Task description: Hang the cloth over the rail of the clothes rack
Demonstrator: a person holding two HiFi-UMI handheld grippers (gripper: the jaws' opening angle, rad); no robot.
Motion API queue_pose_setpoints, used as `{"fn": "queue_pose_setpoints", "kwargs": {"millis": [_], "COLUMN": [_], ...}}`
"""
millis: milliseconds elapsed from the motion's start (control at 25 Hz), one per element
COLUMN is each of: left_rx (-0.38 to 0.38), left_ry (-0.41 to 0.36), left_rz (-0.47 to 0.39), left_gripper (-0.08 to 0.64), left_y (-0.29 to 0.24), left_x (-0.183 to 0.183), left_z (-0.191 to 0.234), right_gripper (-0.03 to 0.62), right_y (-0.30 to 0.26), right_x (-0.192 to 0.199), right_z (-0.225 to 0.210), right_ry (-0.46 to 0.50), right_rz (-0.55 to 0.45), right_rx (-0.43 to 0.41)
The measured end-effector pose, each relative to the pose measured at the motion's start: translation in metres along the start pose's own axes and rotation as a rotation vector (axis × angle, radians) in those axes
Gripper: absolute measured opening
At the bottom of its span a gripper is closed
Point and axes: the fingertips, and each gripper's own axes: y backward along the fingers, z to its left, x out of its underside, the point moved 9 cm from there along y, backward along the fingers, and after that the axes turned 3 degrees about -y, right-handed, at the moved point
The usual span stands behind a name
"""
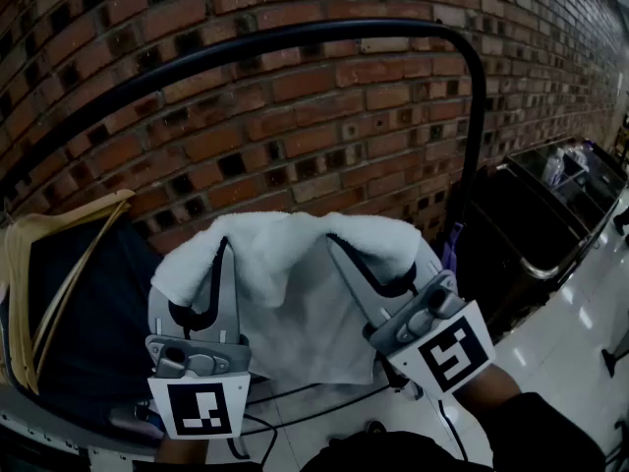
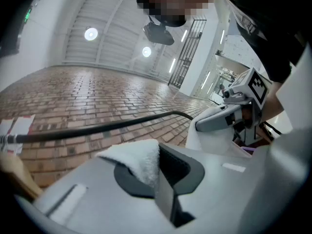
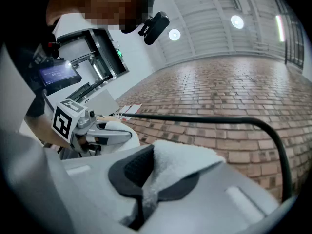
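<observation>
Below the rack's black rail [image 1: 295, 39], the left gripper [image 1: 226, 249] and right gripper [image 1: 336, 246] each pinch the white cloth [image 1: 305, 313] by its top edge in closed fingers, keeping it spread, seemingly ready to drape over.

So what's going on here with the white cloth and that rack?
A person holds a white cloth up with two handheld tongs, the left tongs and the right tongs each clamped on its top edge. The cloth hangs below the rack's black rail, in front of a brick wall, and is not yet draped over the rail.
</observation>
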Motion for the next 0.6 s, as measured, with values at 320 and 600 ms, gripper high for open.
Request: {"fn": "queue_pose_setpoints", "kwargs": {"millis": [320, 600], "left_rx": [-0.035, -0.203], "left_ry": [-0.105, -0.065], "left_rz": [-0.151, -0.175], "left_gripper": [0.017, 0.017], "left_y": [-0.040, -0.080], "left_x": [-0.094, -0.140], "left_z": [0.108, 0.196], "right_gripper": [0.011, 0.011], "right_y": [-0.044, -0.095], "right_x": [-0.122, -0.210], "right_z": [-0.054, -0.102], "right_ry": [0.216, 0.355], "right_rz": [-0.169, -0.262], "right_rx": [-0.080, -0.104]}}
